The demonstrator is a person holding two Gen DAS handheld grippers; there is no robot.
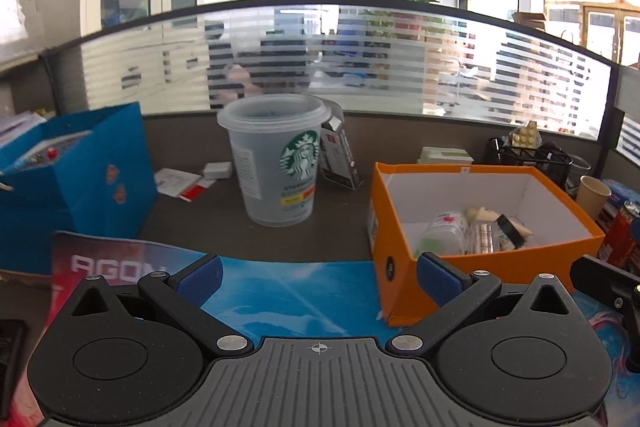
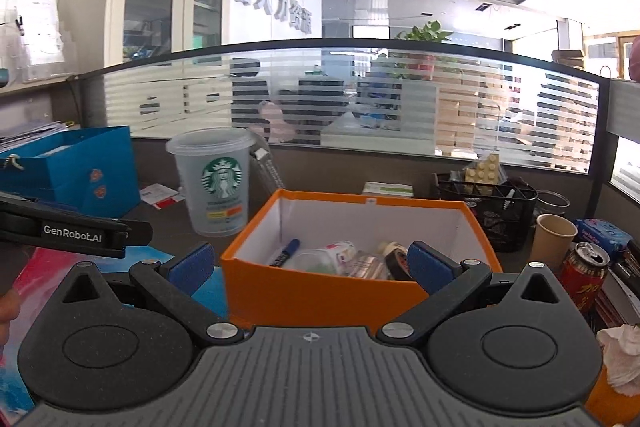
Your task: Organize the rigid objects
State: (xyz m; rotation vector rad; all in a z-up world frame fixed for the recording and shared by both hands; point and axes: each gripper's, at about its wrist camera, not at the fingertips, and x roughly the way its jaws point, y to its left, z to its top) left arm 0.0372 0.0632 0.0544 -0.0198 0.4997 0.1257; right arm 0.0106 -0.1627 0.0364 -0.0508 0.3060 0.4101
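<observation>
Two jaws pairs wide, empty | cup (image 1: 276,159) upright | marker (image 2: 285,251) leaning in orange box (image 2: 320,297)

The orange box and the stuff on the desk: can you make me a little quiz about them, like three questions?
1. True or false: the orange box is empty.
2. Which stands nearest the Starbucks cup? A) red can B) paper cup C) blue bag
3. Fill in: both the left claw and the right claw are wide ____ and hold nothing.

Key
1. False: a blue-capped marker, a roll of tape and clear plastic items lie inside.
2. C
3. open
</observation>
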